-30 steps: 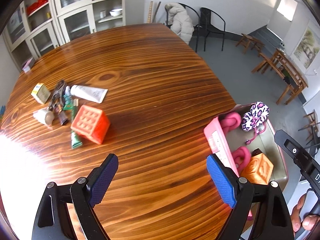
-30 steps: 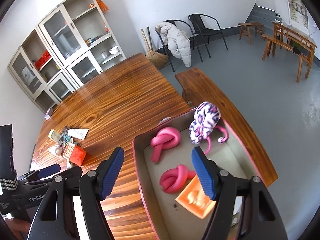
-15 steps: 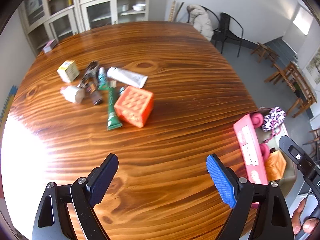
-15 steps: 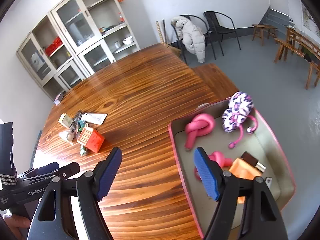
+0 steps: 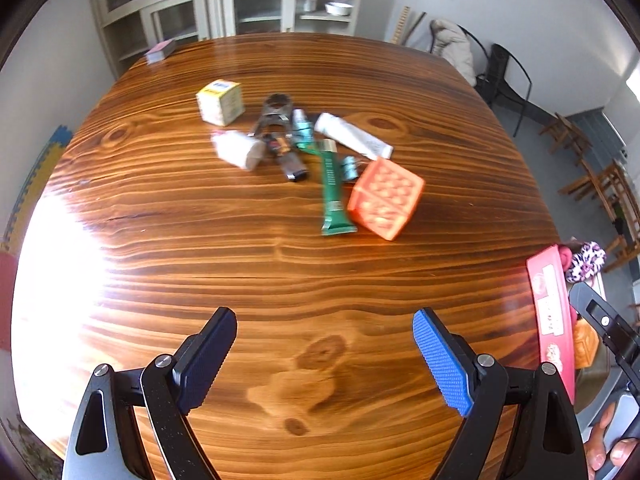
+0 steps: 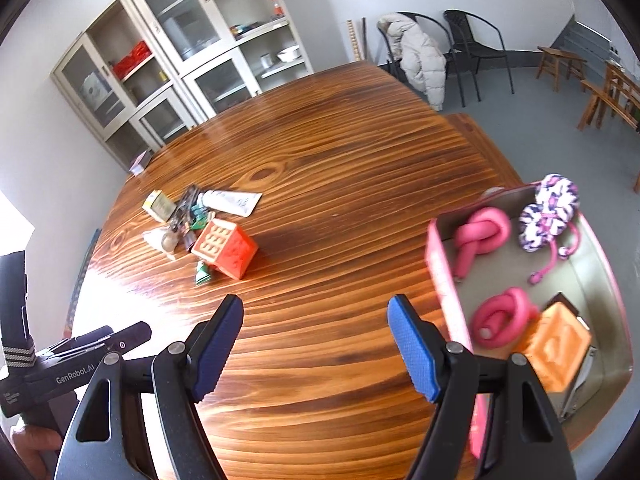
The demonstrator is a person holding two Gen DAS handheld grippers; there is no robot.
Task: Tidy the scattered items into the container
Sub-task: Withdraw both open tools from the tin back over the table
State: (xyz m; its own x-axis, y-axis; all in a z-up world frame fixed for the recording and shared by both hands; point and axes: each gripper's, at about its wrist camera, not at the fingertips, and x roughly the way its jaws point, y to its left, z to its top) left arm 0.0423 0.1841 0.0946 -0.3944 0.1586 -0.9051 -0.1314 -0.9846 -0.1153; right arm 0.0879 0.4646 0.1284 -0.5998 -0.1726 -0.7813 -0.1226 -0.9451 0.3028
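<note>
Left wrist view: the left gripper (image 5: pixel 324 360) hangs over the bare wooden counter (image 5: pixel 280 280), tilted steeply down, its blue pads well apart with nothing between them. Ahead lies the scattered pile: an orange cube (image 5: pixel 385 204) resting on one face, a green tube (image 5: pixel 333 190) lying flat with its long axis running away from the camera and its crimped end nearer, a white tube (image 5: pixel 352 135) angled across behind it, and a small yellow-and-white box (image 5: pixel 221 102). At the right edge stands the pink-walled container (image 5: pixel 550 312).

Right wrist view: the right gripper (image 6: pixel 316 344) also points down at the counter, spread and empty. The container (image 6: pixel 444 280) sits just right of it, holding two pink knotted ropes (image 6: pixel 482 236), a spotted plush (image 6: pixel 550 212) and an orange block (image 6: pixel 558 348).
</note>
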